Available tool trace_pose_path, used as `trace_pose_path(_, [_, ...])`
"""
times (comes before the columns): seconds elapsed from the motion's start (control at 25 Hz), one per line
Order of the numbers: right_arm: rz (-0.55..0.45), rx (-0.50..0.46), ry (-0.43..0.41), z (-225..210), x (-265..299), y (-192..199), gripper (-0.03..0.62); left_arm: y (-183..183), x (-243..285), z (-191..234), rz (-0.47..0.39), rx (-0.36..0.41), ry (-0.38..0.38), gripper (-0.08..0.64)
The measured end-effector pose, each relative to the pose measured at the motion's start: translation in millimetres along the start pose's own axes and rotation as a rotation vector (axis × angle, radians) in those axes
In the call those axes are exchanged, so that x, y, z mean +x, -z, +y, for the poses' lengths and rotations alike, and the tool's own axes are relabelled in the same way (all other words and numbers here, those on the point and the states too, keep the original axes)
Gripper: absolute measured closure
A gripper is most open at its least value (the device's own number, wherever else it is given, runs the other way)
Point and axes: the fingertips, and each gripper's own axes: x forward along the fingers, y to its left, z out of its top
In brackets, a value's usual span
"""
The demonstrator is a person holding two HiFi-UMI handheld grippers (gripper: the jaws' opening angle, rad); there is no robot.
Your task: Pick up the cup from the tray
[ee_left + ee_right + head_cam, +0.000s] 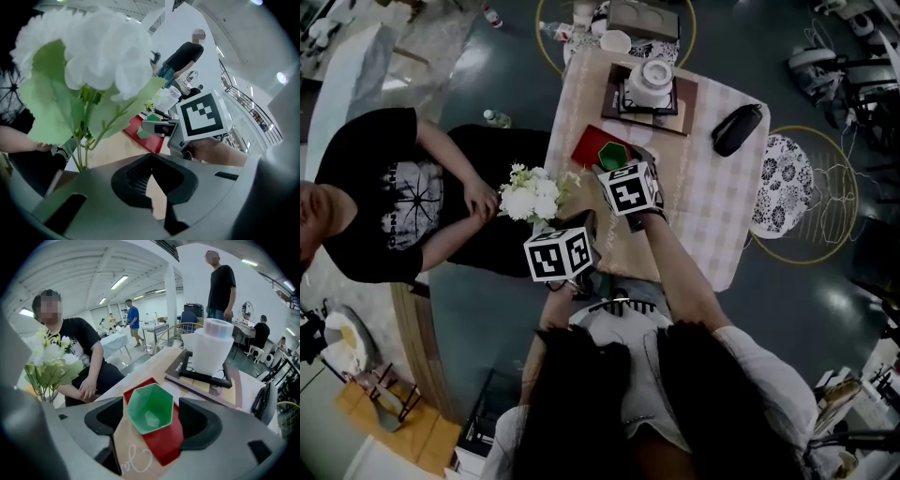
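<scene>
A green hexagonal cup [151, 408] stands upright on a red tray [164, 444] at the table's left side, seen from above as the cup [610, 155] on the tray [586, 145]. My right gripper [152, 414] is open wide, its jaws on either side of the cup with a thin gap each side. From above, the right gripper [615, 161] reaches over the tray. My left gripper [152, 174] is shut and empty, held low beside the white flowers [89, 56]. In the head view the left gripper [587, 225] sits at the table's near edge.
White flowers [534, 197] stand at the table's left edge. A white container on a black stand [651, 82] sits on a wooden board behind the tray. A black case [737, 128] lies at the right. A person in black [384, 197] sits at the left.
</scene>
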Motion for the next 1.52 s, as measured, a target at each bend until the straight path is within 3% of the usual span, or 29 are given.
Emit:
trace_pose_path(0.48, [0.067,-0.02,-0.005,-2.7,17.0,8.2,0.256,0.8,4.1,5.4,0.004,-0.019,-0.009,0.552])
trace_pose_path(0.88, [0.029,0.024,0.051,-21.5,-15.3,10.9,0.268,1.7,5.7,-1.8,0.021,0.021,0.016,0.552])
trace_pose_path(1.52, [0.042,0.183,0.207,-102.6,-85.2,95.9,0.27,15.4,27.1,-54.2,0.091,0.166,0.093,0.552])
